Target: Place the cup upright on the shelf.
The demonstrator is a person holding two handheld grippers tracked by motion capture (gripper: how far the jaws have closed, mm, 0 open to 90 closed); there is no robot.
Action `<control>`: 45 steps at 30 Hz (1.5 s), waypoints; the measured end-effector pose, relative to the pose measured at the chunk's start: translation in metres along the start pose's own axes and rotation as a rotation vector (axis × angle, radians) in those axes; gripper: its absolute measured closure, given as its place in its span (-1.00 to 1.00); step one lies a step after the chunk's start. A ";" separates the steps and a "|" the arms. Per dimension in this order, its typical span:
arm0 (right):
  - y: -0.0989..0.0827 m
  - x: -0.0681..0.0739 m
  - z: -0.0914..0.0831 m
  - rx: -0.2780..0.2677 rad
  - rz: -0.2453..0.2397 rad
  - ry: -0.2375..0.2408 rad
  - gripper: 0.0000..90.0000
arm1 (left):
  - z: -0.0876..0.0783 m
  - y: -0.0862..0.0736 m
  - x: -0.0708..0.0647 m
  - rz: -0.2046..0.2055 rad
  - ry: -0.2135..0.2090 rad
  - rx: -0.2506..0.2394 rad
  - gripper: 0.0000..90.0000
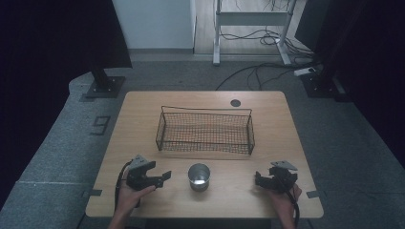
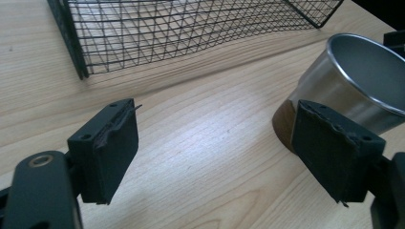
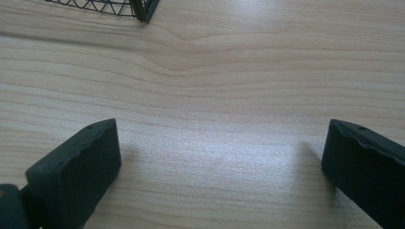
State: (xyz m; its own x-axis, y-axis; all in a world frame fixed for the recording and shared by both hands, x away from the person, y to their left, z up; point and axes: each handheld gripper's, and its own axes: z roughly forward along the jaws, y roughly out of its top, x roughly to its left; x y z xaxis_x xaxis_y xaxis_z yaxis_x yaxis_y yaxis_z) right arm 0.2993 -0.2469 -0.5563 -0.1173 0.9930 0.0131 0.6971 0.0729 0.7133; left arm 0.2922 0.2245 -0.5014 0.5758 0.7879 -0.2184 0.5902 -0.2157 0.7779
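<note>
Wooden worktop [image 1: 143, 119] on grey carpet, frame centre: wire basket [image 1: 205, 130], steel cup [image 1: 199, 176]; left tongs [image 1: 162, 177] and right tongs [image 1: 258, 180] gape empty.

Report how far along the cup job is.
Done: nothing yet. The metal cup stands upright on the table in front of the wire basket, which looks empty. In hand: the left gripper sits beside the cup, jaws open, not touching it; the right gripper is open, apart. Left: probably gripping and moving the cup.

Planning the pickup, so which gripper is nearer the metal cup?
Left. The left gripper sits just left of the metal cup, jaws open toward it; the right gripper is farther off, to its right.
</note>
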 end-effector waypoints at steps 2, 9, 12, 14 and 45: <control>0.000 0.000 0.000 0.001 0.005 -0.003 -1.00 | -0.001 -0.001 0.002 -0.007 0.001 0.000 -0.63; -0.002 -0.002 -0.003 -0.008 0.015 -0.012 -0.95 | -0.004 0.001 0.001 -0.017 -0.020 -0.007 -0.65; -0.003 -0.003 -0.003 -0.010 0.014 -0.014 -0.94 | -0.005 0.001 0.000 -0.019 -0.022 -0.015 -0.65; -0.003 -0.003 -0.003 -0.011 0.014 -0.014 -0.94 | -0.006 0.002 0.000 -0.021 -0.025 -0.019 -0.65; -0.004 -0.005 -0.004 -0.014 0.033 -0.039 -0.93 | -0.003 0.013 -0.029 0.019 -0.080 -0.049 -0.66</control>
State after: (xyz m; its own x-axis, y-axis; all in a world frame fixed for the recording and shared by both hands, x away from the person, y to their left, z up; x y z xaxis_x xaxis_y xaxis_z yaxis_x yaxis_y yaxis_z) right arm 0.2945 -0.2527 -0.5561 -0.0659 0.9978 0.0097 0.6905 0.0386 0.7223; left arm 0.2814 0.2004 -0.4833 0.6312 0.7350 -0.2478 0.5512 -0.2002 0.8100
